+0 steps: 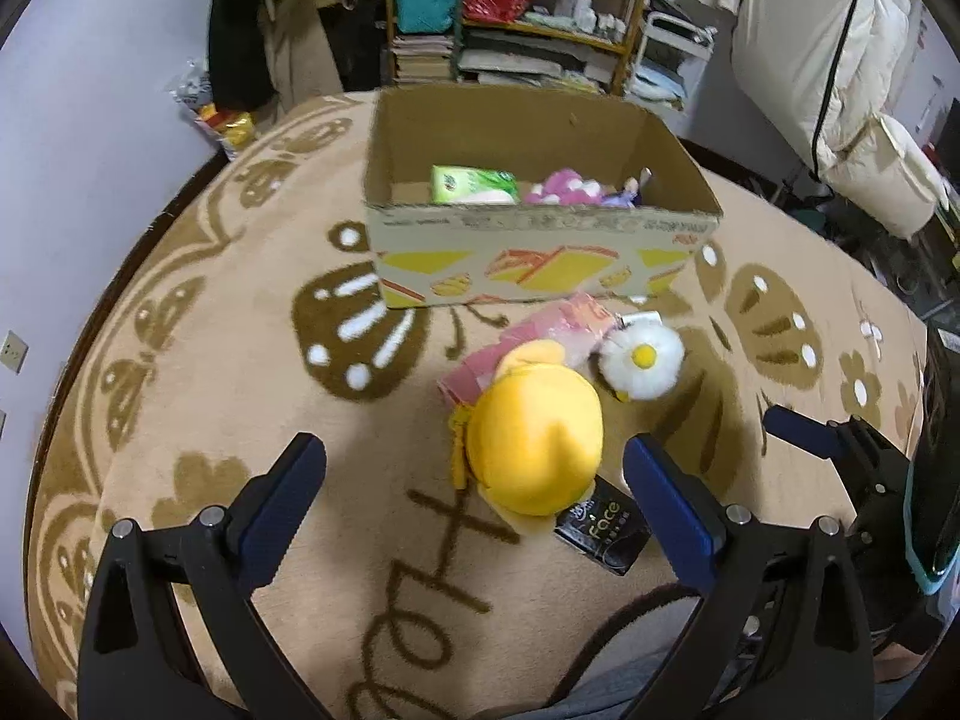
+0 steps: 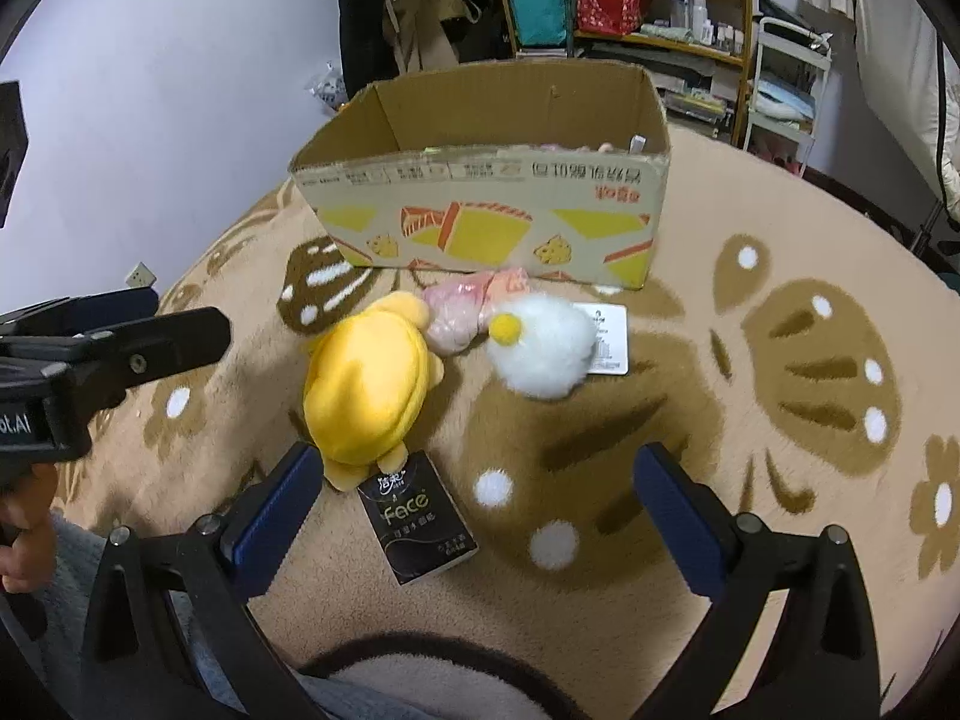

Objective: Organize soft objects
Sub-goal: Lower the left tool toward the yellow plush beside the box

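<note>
Left gripper: jaws spread wide, holding nothing; the yellow plush toy lies on the rug between the two fingers, touched by neither.
Right gripper: jaws spread wide, holding nothing, above the black tissue pack.
Yellow plush toy: on the beige rug, in front of the cardboard box; its near end overlaps the black tissue pack.
White flower plush: just right of the yellow toy, resting partly on a white card.
Pink packets: between the two plush toys and the box front, touching both toys.
Cardboard box: open-topped, upright on the rug; it contains a green packet, a pink-and-white plush and a small purple item.
Background: shelving unit with books and bags behind the box.
</note>
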{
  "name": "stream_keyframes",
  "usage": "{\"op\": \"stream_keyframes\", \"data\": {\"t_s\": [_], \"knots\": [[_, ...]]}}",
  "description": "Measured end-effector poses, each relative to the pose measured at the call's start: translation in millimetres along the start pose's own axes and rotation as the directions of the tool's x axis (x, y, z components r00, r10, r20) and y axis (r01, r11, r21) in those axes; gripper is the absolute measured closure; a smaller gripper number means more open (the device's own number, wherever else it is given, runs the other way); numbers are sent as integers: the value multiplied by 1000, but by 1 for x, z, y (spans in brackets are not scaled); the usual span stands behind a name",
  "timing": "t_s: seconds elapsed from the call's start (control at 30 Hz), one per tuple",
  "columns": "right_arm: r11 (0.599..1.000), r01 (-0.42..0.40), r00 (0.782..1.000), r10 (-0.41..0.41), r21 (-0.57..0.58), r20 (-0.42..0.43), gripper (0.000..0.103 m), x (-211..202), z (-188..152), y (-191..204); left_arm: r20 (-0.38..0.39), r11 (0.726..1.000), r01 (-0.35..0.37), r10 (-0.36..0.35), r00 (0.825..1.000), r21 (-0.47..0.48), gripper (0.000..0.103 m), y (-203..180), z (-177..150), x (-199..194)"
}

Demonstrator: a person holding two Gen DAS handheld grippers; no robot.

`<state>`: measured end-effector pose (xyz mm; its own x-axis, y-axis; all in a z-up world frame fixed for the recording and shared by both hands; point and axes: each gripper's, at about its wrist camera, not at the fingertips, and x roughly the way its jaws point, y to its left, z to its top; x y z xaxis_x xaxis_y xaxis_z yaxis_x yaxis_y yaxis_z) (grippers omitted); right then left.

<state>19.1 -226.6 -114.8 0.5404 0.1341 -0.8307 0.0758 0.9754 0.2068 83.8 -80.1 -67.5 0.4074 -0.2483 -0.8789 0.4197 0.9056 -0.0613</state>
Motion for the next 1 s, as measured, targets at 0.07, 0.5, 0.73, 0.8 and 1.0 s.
{"op": "stream_keyframes", "data": {"t_s": [0.07,0.5,0.73,0.8,1.0], "knots": [[1000,-1,1000,1,3,-12,0,5,-1,-1,-20,1000,11,-10,1000,14,4,-5,1,8],[998,-56,995,56,-1,-85,0,30,-5,-3,-153,997,70,-62,986,42,4,-28,4,63],[998,-62,991,60,-18,-124,0,42,-7,4,-206,997,60,-49,977,44,5,-32,0,85],[998,-59,989,55,-27,-137,0,46,-8,7,-216,998,54,-45,975,39,6,-31,-1,89],[997,-50,988,40,-64,-147,0,56,-9,17,-241,998,60,-58,969,1,24,-22,-4,96]]}}
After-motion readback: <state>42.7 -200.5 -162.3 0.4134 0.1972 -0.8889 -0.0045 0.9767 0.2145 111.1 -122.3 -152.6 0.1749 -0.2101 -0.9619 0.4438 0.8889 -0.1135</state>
